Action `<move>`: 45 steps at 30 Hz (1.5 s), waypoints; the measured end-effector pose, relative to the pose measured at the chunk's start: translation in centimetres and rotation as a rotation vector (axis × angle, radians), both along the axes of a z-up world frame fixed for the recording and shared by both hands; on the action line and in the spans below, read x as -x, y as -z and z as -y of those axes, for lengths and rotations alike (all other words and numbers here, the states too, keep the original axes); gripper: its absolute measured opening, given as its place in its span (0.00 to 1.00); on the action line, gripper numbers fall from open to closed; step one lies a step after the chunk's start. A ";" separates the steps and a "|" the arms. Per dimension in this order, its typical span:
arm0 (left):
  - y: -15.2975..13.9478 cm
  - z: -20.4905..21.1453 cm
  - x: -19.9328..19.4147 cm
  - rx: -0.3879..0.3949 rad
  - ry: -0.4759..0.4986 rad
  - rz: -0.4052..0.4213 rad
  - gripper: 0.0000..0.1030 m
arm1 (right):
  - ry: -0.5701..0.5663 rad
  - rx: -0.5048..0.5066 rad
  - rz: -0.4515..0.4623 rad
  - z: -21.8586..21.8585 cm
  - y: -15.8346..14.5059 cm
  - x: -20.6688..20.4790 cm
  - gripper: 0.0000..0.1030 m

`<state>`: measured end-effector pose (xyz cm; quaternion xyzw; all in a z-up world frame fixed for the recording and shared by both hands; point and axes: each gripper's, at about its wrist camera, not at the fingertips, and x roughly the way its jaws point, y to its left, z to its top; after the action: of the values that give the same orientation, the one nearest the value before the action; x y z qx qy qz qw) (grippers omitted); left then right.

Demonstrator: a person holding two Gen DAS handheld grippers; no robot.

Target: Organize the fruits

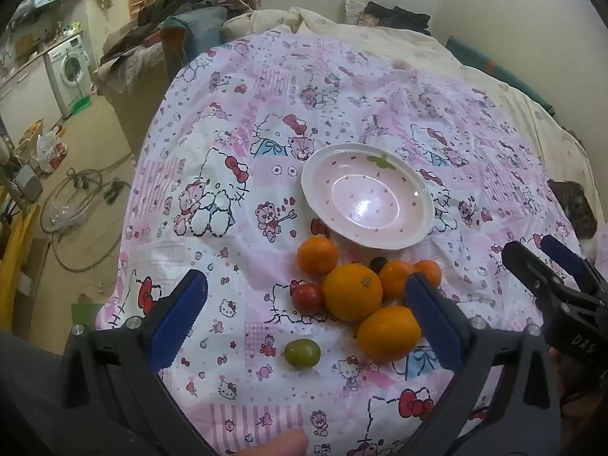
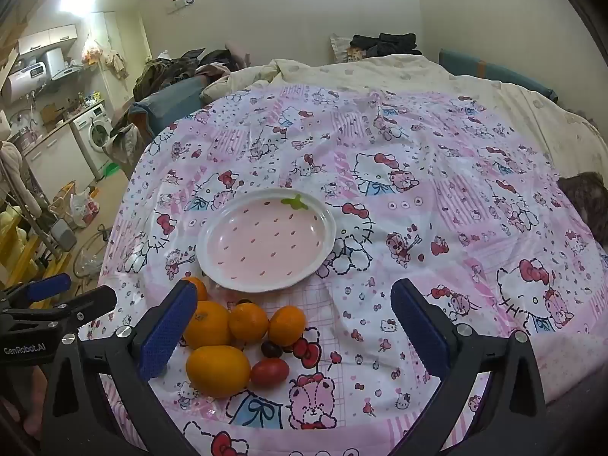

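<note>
While beside the plate [image 1: 418, 197], oranges [image 1: 351, 290], tomato [image 1: 307, 297].

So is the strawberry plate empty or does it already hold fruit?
Empty. The strawberry plate shows only its bare pink inside in both views; the oranges and other fruit all lie on the bedsheet beside it.

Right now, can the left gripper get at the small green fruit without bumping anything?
Probably yes. The left gripper is open, pointing down over the sheet, and the green fruit lies apart from the orange pile, between the fingers in the left wrist view. Nothing covers it; the nearest orange sits clear to one side.
</note>
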<state>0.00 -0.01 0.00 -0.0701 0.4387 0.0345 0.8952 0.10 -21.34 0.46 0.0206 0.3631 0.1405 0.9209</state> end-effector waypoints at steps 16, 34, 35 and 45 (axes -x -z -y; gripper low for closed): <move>0.2 -0.3 0.1 0.001 -0.007 -0.005 0.99 | 0.008 -0.004 0.002 0.1 -0.2 -0.2 1.00; 0.3 -0.2 0.1 0.006 -0.011 -0.007 0.99 | 0.014 -0.003 0.005 0.3 -0.1 -0.2 1.00; 0.3 -0.2 0.1 0.007 -0.012 -0.009 0.99 | 0.014 -0.004 0.005 0.4 0.0 -0.1 1.00; 0.4 -0.5 -0.1 0.007 -0.020 -0.018 0.99 | 0.014 -0.007 0.002 0.4 0.0 -0.1 1.00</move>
<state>0.13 0.46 -0.41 -0.0773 0.4462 0.0425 0.8906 0.16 -21.72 0.50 0.0261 0.3616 0.1353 0.9221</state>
